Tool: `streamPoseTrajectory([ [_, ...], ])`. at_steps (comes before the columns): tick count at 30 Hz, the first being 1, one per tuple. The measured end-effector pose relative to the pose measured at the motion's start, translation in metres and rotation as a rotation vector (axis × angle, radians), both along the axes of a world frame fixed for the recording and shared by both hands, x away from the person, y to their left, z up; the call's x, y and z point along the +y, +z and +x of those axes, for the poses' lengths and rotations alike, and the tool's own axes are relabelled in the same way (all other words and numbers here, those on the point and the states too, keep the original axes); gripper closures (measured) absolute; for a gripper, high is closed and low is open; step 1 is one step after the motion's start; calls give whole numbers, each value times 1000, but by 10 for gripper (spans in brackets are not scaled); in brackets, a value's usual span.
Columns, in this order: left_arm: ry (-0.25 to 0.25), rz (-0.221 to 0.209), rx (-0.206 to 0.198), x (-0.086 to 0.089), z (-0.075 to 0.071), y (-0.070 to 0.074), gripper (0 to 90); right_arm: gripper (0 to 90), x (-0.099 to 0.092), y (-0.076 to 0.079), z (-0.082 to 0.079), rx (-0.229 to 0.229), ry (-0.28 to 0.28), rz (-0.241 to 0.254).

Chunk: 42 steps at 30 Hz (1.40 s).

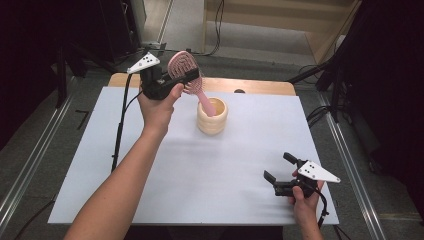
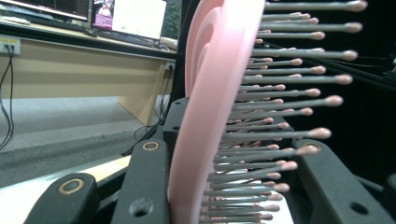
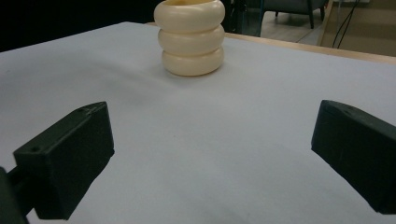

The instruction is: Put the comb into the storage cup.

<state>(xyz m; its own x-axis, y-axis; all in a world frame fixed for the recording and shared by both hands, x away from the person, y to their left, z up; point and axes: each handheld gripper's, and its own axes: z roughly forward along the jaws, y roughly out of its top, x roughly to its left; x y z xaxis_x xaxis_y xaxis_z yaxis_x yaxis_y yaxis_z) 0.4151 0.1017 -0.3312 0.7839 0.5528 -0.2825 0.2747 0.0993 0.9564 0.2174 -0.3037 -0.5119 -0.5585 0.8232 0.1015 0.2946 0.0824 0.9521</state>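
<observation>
We hold the pink hairbrush (image 1: 186,70) by its head in the left hand-held gripper (image 1: 172,80), jaws clamped across back and bristles, its handle tip dipping into the cream ribbed holder (image 1: 212,117) on the counter (image 1: 200,170). To seat it well, we should keep the handle centred over the opening and lower steadily. Our right hand-held gripper (image 1: 280,172) rests wide open, holding nothing, well apart.

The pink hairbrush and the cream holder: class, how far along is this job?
Done: the left claw has gripped the pink hairbrush by its head. In hand: its handle tip sits at the mouth of the cream holder. Left: lowering it in and letting go. The right claw waits open and empty.
</observation>
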Motion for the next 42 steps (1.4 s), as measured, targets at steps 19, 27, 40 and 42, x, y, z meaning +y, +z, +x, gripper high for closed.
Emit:
streamPoseTrajectory([
  [19, 49, -1, 8, -8, 15, -11, 630, 0, 0, 0, 0, -3, 3, 3],
  [27, 76, 30, 0, -13, 20, -18, 629, 0, 0, 0, 0, -3, 4, 1],
  [40, 83, 86, -4, -24, 23, -34, 629, 0, -1, 0, 0, -3, -1, 8],
  [42, 86, 85, 3, -25, 24, -37, 629, 0, 0, 0, 0, -4, 2, 6],
])
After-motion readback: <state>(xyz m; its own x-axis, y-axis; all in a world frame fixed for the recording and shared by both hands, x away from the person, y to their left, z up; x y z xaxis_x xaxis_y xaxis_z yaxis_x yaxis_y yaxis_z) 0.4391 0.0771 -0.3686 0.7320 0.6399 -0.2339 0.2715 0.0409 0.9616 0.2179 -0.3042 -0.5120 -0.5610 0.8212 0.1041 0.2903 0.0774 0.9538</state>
